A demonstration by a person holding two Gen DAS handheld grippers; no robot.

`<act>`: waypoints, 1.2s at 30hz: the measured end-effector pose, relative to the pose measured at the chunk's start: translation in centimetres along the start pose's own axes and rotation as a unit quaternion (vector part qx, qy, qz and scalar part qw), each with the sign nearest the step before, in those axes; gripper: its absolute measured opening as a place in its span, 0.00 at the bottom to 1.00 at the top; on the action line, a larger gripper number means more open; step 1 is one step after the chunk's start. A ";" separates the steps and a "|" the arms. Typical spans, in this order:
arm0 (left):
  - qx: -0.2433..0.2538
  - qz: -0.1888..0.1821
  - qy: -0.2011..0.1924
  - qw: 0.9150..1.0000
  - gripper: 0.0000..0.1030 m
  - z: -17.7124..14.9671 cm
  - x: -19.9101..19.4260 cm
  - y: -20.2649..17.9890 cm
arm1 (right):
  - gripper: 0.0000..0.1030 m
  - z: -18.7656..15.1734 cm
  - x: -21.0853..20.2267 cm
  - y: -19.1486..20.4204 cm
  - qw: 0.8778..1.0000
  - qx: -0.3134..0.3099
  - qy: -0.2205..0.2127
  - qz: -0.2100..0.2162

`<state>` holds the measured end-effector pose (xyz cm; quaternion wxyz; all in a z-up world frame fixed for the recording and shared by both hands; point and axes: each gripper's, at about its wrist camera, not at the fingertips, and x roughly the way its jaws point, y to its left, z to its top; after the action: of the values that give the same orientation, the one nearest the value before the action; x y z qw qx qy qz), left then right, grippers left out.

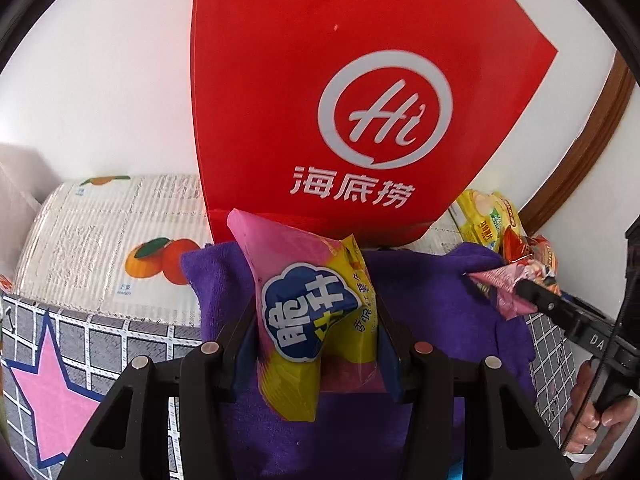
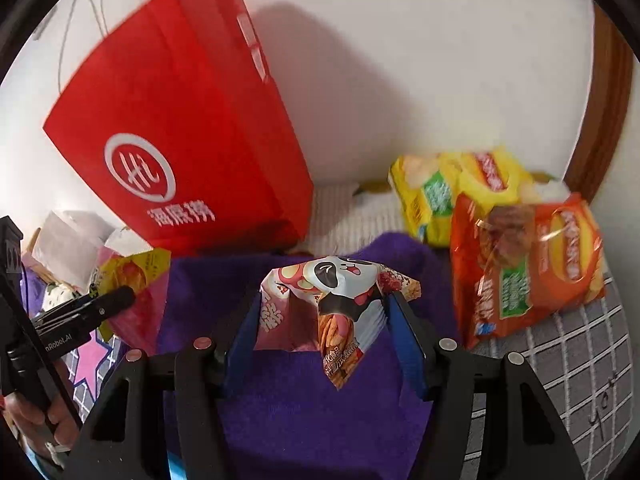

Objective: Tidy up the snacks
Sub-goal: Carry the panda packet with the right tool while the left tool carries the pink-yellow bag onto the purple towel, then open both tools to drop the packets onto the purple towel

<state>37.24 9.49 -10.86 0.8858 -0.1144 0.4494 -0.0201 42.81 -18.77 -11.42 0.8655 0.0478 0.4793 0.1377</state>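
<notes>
My left gripper (image 1: 316, 344) is shut on a pink and yellow snack bag (image 1: 308, 312), held above a purple towel (image 1: 420, 292) in front of a red paper bag (image 1: 340, 100). My right gripper (image 2: 324, 332) is shut on a pink panda snack pack (image 2: 332, 304) above the same towel (image 2: 304, 408). The right gripper (image 1: 516, 286) with its pack shows at the right of the left wrist view. The left gripper (image 2: 124, 298) with its pink and yellow bag (image 2: 136, 284) shows at the left of the right wrist view. The red bag (image 2: 180, 128) stands tilted against the wall.
A yellow chip bag (image 2: 448, 188) and an orange chip bag (image 2: 528, 260) lie at the right by the wall. A white fruit-printed mat (image 1: 100, 232) and a grey checked cloth with a pink star (image 1: 52, 396) cover the surface. A wooden door frame (image 1: 592, 136) stands at the right.
</notes>
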 end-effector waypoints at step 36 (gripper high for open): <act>-0.010 0.017 0.073 0.997 0.67 -0.9 4.3 -0.3 | 0.71 -1.2 3.4 1.8 0.998 -0.024 0.052 -0.004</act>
<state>39.10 8.48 -14.66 0.8494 -0.1138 0.5152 -0.0093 43.15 -16.11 -14.42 0.8410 0.0178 0.5201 0.1481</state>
